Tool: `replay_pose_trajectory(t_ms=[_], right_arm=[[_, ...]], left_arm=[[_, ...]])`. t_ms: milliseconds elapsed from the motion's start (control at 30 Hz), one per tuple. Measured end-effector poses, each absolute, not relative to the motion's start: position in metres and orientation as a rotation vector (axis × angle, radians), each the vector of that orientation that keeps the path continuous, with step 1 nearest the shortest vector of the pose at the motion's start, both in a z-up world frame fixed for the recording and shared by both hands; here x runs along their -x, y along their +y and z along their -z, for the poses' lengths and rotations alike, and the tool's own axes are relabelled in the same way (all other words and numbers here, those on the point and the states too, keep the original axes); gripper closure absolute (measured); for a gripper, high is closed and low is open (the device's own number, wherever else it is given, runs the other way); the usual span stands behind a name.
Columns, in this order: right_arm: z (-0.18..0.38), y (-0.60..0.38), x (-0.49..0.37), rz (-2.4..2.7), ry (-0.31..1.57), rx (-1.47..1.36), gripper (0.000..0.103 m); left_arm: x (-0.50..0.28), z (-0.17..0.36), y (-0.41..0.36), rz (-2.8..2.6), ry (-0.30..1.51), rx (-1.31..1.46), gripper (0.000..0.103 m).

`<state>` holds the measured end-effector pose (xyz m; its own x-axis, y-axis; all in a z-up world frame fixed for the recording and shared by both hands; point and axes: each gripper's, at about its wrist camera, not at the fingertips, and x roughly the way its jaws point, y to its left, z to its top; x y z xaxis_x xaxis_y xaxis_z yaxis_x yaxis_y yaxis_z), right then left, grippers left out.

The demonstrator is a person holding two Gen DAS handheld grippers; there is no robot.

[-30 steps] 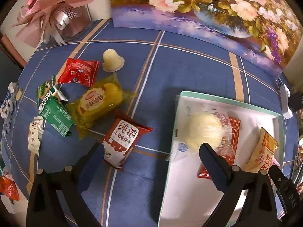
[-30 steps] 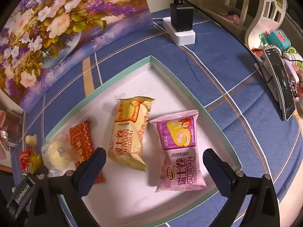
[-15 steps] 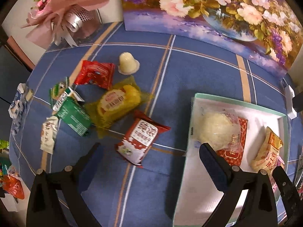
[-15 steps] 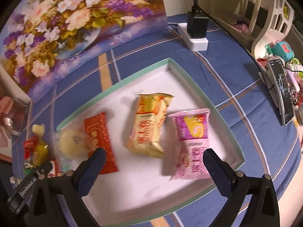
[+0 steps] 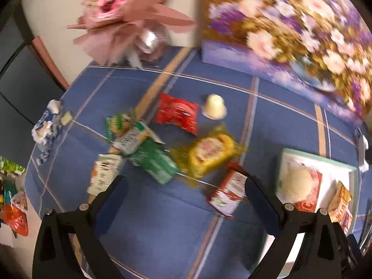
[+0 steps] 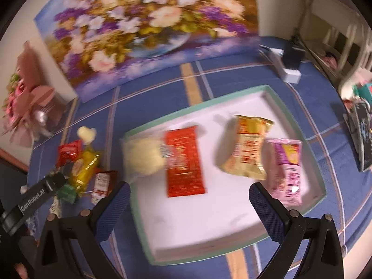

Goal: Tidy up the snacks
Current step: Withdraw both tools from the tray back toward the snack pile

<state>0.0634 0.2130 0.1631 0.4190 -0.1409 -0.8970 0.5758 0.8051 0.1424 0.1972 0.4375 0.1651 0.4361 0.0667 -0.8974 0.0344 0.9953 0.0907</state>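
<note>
Loose snacks lie on the blue cloth: a yellow bread pack (image 5: 210,152), a red-and-white biscuit pack (image 5: 229,189), a green pack (image 5: 154,162), a red pack (image 5: 177,114) and a jelly cup (image 5: 215,109). My left gripper (image 5: 186,195) hangs open above the cloth just in front of them, empty. The white tray (image 6: 209,220) holds a round bun (image 6: 143,159), a red packet (image 6: 184,161), a yellow pack (image 6: 247,150) and a pink pack (image 6: 287,167). My right gripper (image 6: 189,196) hovers open over the tray's near side, holding nothing.
A flower painting (image 6: 148,28) leans against the wall behind. A pink bouquet (image 5: 126,21) stands at the back left. A power strip with charger (image 6: 288,62) and a phone (image 6: 365,137) lie right of the tray. More wrappers (image 5: 45,125) sit near the table's left edge.
Both views have swung left and pulled back. The left gripper now faces the loose snack pile instead of the tray's edge. The right gripper shows the whole tray. Snacks have not moved.
</note>
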Motion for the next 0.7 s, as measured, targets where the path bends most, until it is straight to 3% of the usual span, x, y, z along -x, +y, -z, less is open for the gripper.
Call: replay_pose_trajectory(t_ms=[700], right_arm=[[-0.128, 0.335, -0.121, 0.205, 1.15, -0.388, 0.0]], left_arm=[[-0.218, -0.145, 0.611, -0.261, 1.188, 0.183, 0.003]])
